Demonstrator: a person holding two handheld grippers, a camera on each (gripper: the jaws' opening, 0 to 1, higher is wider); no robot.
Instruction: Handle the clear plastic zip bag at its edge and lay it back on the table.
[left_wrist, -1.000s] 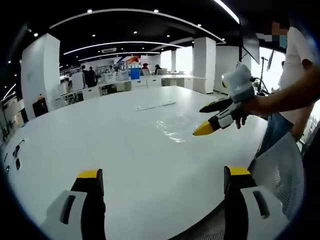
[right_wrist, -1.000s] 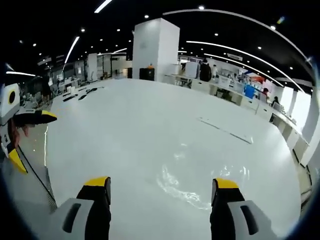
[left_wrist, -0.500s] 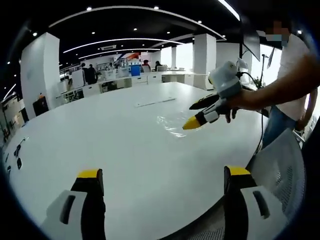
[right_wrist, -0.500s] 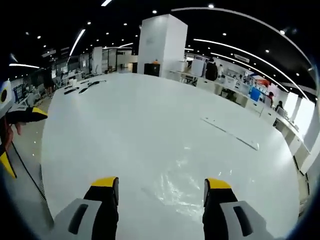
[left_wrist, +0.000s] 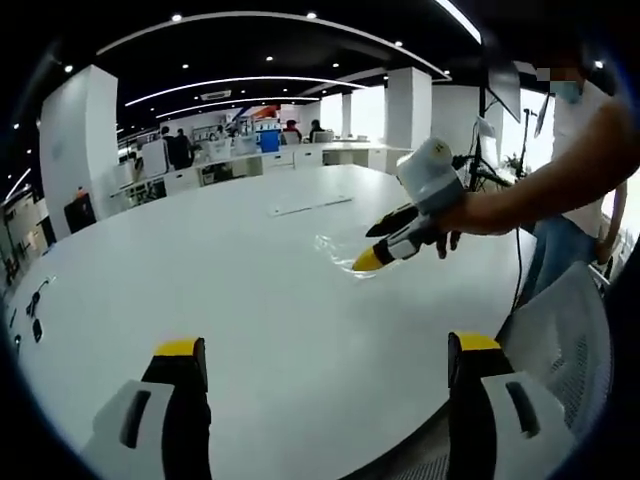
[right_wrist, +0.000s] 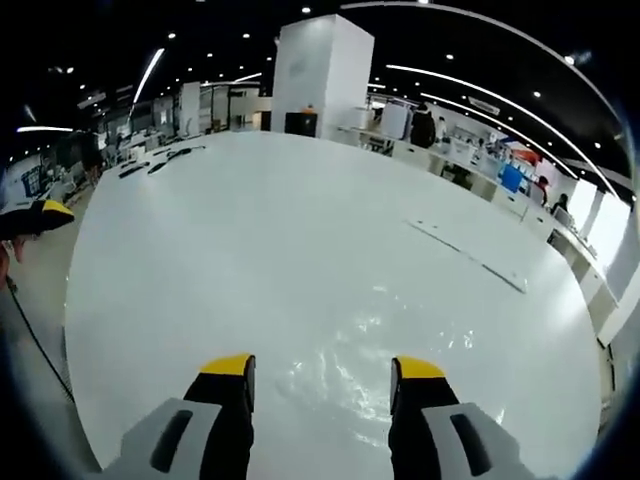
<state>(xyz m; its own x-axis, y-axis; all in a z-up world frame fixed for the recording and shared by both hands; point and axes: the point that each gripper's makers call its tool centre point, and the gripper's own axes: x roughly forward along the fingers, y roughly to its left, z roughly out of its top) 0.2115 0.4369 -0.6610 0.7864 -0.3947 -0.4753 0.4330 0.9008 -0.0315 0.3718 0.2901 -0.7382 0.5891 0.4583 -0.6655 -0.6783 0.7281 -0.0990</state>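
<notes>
Right gripper view has the right gripper (right_wrist: 320, 372) with jaws set apart, empty, low over the near edge of the clear zip bag (right_wrist: 375, 360), which lies flat on the white desk (right_wrist: 220, 230). To pinch the edge cleanly, it should probably slide one jaw under the film first, though the bag's outline is hard to make out. The left gripper (left_wrist: 325, 350) waits wide and empty near the desk's rim; bare surface surrounds the bag.
</notes>
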